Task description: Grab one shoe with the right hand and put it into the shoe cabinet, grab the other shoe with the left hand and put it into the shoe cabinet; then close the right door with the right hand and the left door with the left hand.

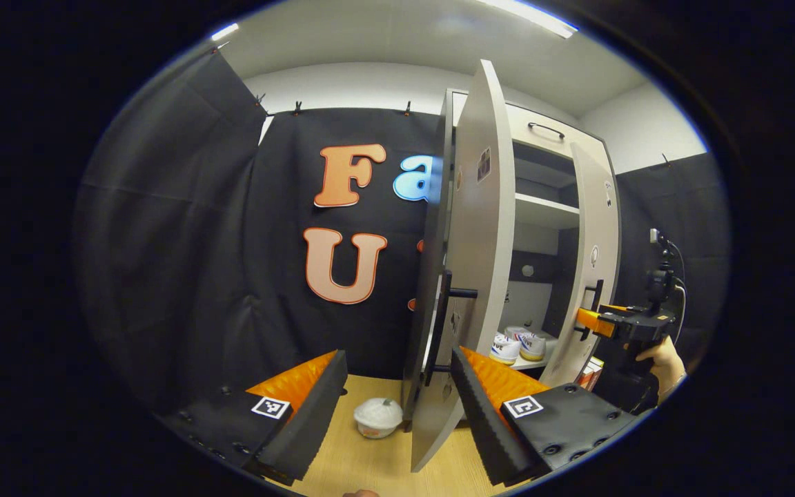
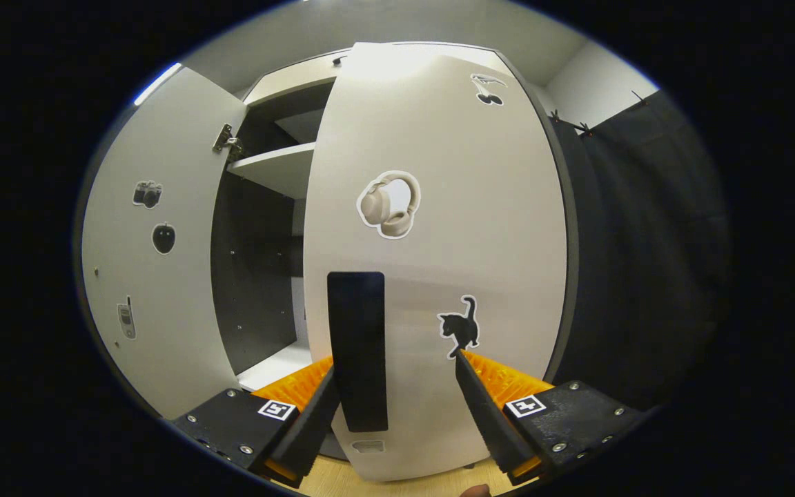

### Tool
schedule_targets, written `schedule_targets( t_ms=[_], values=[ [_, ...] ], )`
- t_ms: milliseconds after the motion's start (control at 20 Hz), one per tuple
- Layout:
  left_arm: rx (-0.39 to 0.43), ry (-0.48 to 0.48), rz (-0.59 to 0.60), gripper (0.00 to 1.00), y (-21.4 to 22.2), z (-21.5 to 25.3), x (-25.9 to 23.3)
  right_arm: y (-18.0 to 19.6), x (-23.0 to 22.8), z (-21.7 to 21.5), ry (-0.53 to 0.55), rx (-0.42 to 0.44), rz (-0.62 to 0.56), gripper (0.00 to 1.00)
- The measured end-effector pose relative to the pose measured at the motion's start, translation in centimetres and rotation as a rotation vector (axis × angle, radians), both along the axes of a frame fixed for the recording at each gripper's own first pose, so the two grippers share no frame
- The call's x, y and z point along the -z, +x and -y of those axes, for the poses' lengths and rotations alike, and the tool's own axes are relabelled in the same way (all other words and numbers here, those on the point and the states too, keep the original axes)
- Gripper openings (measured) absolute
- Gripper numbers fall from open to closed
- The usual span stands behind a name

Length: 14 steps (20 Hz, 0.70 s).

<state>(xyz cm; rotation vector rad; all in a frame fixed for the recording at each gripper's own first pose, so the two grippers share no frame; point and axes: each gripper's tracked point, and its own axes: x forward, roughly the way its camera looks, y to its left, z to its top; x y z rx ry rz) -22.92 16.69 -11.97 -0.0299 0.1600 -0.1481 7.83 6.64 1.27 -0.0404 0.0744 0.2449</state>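
Spread right claw [image 2: 397,407] faces right door's handle [image 2: 358,348]; push squarely, shoes [image 1: 518,345] inside; left claw [image 1: 397,407] spread.

Signs and stickers, no readable words

Square coded markers sit on each gripper finger [image 1: 272,406]; picture stickers mark the doors: headphones [image 2: 388,204], cat [image 2: 461,327], cherries [image 2: 488,88], camera [image 2: 147,194], apple [image 2: 163,237], phone [image 2: 125,319]. Shoe [image 1: 531,343] lettering is too small.

Right claw [image 2: 397,386] is spread wide, right up against the right door [image 2: 439,241], with the door's dark handle [image 2: 357,345] sitting between the fingers. Left door [image 2: 156,262] is swung open; shelf [image 2: 280,166] inside the cabinet.
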Motion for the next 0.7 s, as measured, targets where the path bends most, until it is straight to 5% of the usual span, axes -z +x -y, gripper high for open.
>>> schedule_targets(
  t_ms=[700],
  values=[
    [0.158, -0.011, -0.035, 0.97, 2.8, 1.2, 1.8, 1.7, 0.3, -0.9, -0.067, 0.100, 0.032, 0.93]
  ],
)
